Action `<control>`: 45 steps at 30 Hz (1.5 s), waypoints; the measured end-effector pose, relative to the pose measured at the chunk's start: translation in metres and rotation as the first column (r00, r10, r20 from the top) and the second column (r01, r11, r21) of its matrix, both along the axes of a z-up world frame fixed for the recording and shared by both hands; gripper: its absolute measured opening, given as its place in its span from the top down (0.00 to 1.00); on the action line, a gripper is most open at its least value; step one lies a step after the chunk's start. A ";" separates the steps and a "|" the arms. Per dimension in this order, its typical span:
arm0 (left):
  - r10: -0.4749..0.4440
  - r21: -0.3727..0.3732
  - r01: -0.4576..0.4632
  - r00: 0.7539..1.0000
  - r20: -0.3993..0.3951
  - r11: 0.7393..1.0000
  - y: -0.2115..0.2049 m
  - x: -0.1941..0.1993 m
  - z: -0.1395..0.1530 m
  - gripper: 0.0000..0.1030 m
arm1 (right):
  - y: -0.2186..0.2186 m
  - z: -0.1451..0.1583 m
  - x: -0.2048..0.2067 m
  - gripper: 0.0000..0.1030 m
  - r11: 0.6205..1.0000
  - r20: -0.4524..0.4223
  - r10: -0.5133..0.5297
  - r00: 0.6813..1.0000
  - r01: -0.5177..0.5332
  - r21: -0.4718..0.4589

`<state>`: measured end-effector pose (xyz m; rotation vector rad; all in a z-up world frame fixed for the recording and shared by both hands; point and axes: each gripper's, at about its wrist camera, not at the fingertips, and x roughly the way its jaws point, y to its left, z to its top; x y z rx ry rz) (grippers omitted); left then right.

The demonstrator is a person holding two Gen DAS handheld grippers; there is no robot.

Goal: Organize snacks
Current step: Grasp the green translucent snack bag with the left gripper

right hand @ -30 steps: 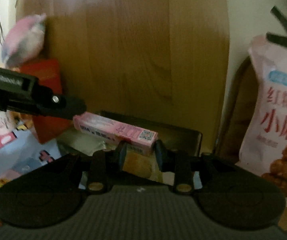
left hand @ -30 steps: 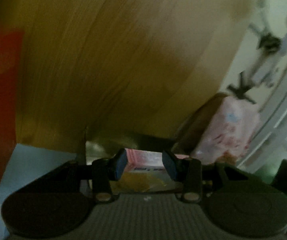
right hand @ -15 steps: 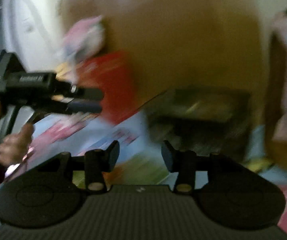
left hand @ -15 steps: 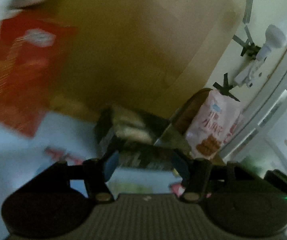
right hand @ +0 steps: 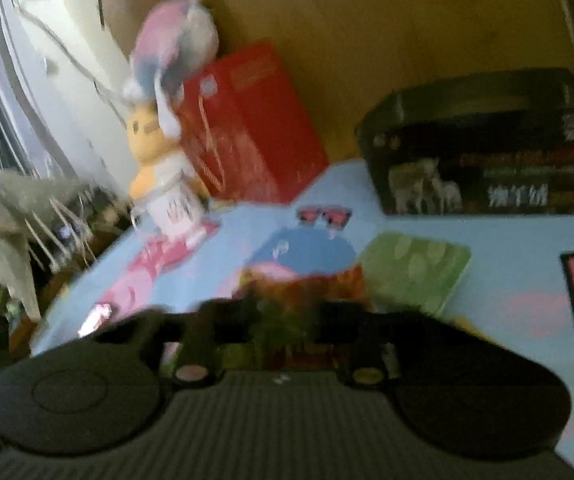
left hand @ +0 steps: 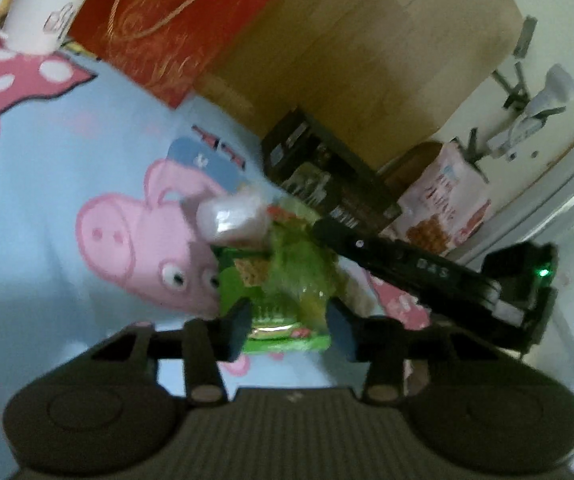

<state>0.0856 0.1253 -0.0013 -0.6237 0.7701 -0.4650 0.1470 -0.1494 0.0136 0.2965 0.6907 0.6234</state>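
A pile of snack packets lies on the cartoon-pig tablecloth [left hand: 47, 208]: a green packet [left hand: 283, 292], a pale pink wrapped one [left hand: 233, 220], and in the right wrist view a green packet [right hand: 415, 270] and an orange-red one [right hand: 307, 284]. A black box [left hand: 327, 176], which also shows in the right wrist view [right hand: 483, 164], stands against the wooden board. My left gripper [left hand: 289, 320] is open, its fingers either side of the green packet. My right gripper [right hand: 283, 320] is blurred, low over the orange-red packet; it reaches in from the right in the left wrist view [left hand: 407, 264].
A red gift bag [left hand: 175, 20] and a white mug [left hand: 43, 8] stand at the back left. A pink snack bag [left hand: 443, 208] leans by the wall at the right. A plush toy [right hand: 167, 80] sits beside the red bag.
The pink box that both grippers held over the black box is no longer held. Both grippers have pulled back from the black box and now hang over the snack pile.
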 end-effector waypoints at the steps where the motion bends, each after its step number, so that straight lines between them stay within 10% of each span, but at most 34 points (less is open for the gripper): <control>1: 0.000 0.003 0.000 1.000 -0.001 1.000 -0.001 -0.003 -0.001 0.70 | 0.002 0.001 -0.007 0.90 1.000 0.002 0.013 1.000 -0.013 -0.006; 18: -0.143 0.116 0.140 0.990 0.020 0.983 -0.012 -0.095 -0.015 0.62 | -0.013 -0.022 -0.173 0.87 0.991 0.013 0.121 0.993 -0.120 -0.068; 23: -0.092 0.084 0.090 0.996 0.021 0.992 0.003 -0.098 -0.009 0.49 | -0.001 -0.017 -0.171 0.44 0.978 0.091 0.170 0.981 -0.156 -0.140; 28: -0.057 0.056 0.057 0.998 -0.002 0.997 0.006 -0.081 -0.007 0.54 | 0.022 -0.027 -0.157 0.45 0.933 0.134 0.275 0.952 -0.231 -0.276; 32: -0.094 0.029 0.096 0.993 -0.066 0.995 -0.007 -0.071 -0.024 0.81 | 0.034 -0.031 -0.153 0.47 0.914 0.177 0.296 0.939 -0.224 -0.339; 35: -0.122 0.031 0.125 0.990 -0.065 0.992 -0.018 -0.070 -0.024 0.81 | 0.025 -0.030 -0.157 0.62 0.916 0.178 0.273 0.945 -0.199 -0.347; 45: -0.387 0.013 0.389 0.920 -0.070 0.921 -0.113 -0.054 -0.027 0.84 | -0.049 -0.027 -0.200 0.69 0.928 0.217 0.073 0.973 0.013 -0.372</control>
